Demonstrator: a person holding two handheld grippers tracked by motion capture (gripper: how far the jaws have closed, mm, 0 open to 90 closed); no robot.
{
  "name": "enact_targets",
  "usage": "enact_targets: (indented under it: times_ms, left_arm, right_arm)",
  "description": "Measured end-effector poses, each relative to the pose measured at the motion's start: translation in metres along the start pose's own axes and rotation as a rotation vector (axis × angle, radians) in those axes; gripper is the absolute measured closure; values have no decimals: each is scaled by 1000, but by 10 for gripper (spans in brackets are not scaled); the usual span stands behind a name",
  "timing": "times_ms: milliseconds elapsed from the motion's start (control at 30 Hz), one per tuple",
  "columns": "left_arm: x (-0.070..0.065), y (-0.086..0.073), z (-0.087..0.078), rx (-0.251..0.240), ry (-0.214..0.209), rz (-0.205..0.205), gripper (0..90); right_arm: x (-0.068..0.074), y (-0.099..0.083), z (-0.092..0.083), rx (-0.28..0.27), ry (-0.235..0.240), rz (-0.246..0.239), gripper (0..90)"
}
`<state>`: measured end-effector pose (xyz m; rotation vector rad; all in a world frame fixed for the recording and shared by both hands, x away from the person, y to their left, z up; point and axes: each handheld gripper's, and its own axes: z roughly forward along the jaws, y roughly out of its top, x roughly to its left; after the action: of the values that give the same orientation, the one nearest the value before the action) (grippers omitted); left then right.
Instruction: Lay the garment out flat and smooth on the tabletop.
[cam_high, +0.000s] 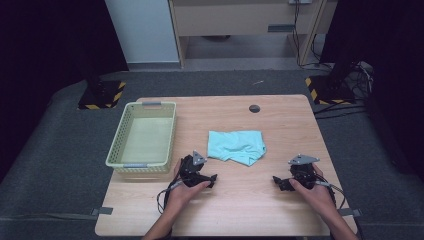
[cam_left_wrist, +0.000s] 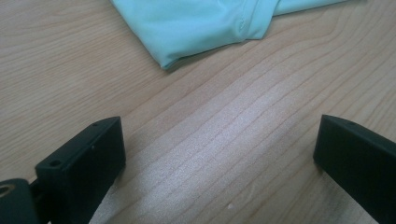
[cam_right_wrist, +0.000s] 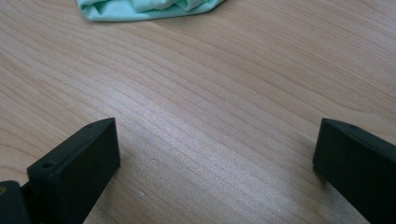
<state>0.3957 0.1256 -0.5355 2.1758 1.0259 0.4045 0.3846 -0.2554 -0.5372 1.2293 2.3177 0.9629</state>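
A folded pale turquoise cloth (cam_high: 237, 146) lies near the middle of the wooden table (cam_high: 280, 125). My left gripper (cam_high: 214, 178) rests low on the table just left and in front of the cloth, jaws open over bare wood. Its own view has the cloth (cam_left_wrist: 205, 28) at the top, beyond the left gripper (cam_left_wrist: 219, 149). My right gripper (cam_high: 276, 181) sits to the right and in front of the cloth, also open and holding nothing. In the right gripper view the cloth (cam_right_wrist: 144, 9) lies at the top edge, well ahead of the right gripper (cam_right_wrist: 217, 149).
A pale green plastic basket (cam_high: 142, 136) stands at the table's left, with nothing in it. A dark round cable hole (cam_high: 254, 108) is near the far edge. Black-and-yellow striped stand feet (cam_high: 102, 95) sit on the floor beyond the table.
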Motion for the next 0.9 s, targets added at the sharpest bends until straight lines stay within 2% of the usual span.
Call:
enact_targets:
  times_ms: [367,600,900]
  left_arm:
    - [-2,1,0,-5,1,9,30]
    - [-5,2,-1,-23,4,17,105]
    - [-11,8,-9,-60,11,28,143]
  right_arm:
    - [0,0,0,0,1,-1,7]
    - [0,0,0,-1,-3,-3,13]
    - [-1,0,0,-3,-3,-3,23]
